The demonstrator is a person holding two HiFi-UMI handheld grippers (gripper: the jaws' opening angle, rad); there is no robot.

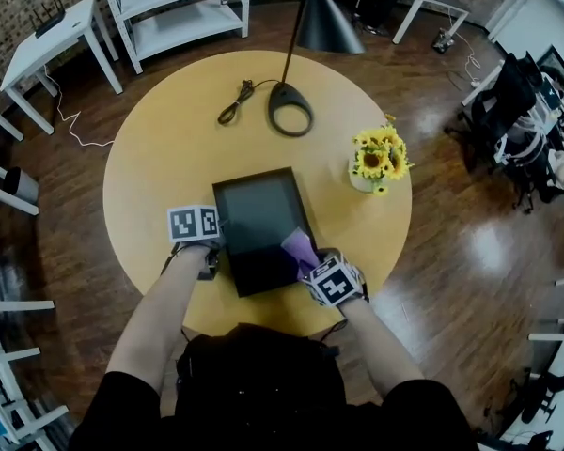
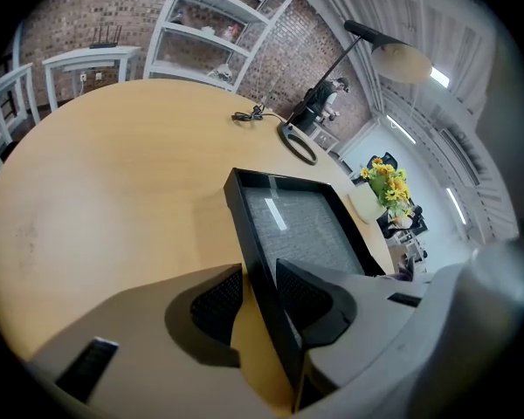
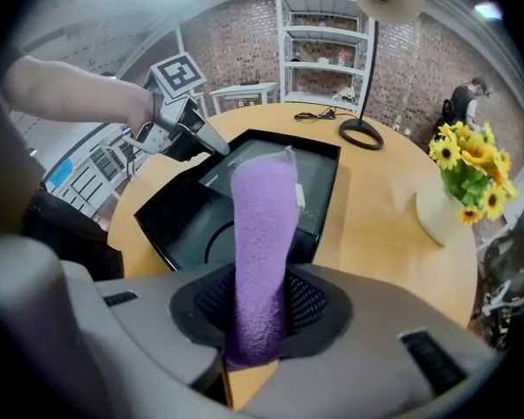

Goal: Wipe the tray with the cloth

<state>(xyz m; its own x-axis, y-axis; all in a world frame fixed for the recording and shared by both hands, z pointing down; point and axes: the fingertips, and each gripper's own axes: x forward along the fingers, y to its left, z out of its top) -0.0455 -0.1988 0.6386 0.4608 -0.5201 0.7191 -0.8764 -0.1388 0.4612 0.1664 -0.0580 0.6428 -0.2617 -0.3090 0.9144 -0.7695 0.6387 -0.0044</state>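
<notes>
On the table (image 1: 160,158), black tray (image 1: 256,222), left fingers (image 2: 217,304) apart astride its rim, right fingers (image 3: 309,305) clamping purple cloth (image 3: 264,234).

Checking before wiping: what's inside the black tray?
Only bare dark floor shows inside the tray. The purple cloth in the right tongs hangs over its near right corner, hiding that patch.

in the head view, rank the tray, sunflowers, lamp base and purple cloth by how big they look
1. tray, clearly largest
2. sunflowers and lamp base: too alike in size to rank
3. purple cloth, smallest, though only part of it shows
</notes>
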